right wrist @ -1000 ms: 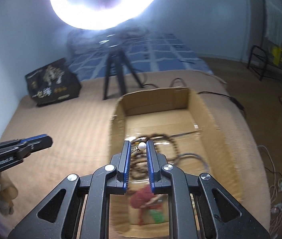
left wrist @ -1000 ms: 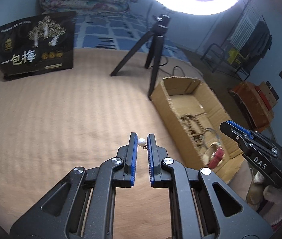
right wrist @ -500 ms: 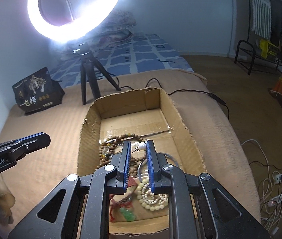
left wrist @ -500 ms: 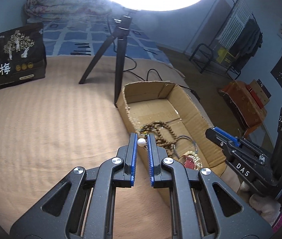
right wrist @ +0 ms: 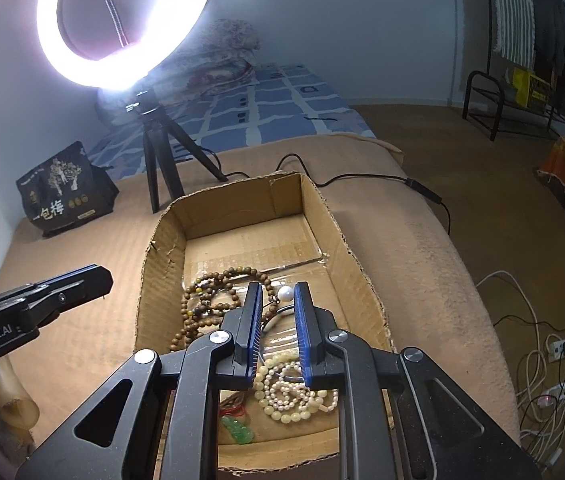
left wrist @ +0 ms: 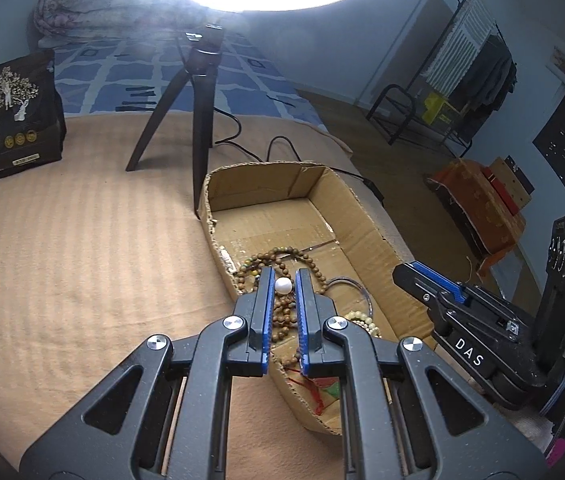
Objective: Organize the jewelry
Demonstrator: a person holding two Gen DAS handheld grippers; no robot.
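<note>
Left gripper point(left wrist: 283, 278) pinching a white pearl point(left wrist: 283, 285) between nearly closed tips. Right gripper point(right wrist: 278, 294) likewise narrow, holding another pearl point(right wrist: 285, 293) against its right pad. Below both, cardboard box point(right wrist: 324, 216) with bead strings point(right wrist: 210, 292).

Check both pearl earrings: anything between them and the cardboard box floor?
No lid or flap covers the cardboard box. Left gripper and right gripper each pinch a white pearl above it; directly below lie the wooden bead strands and cream bead strands, while the far floor is bare.
</note>
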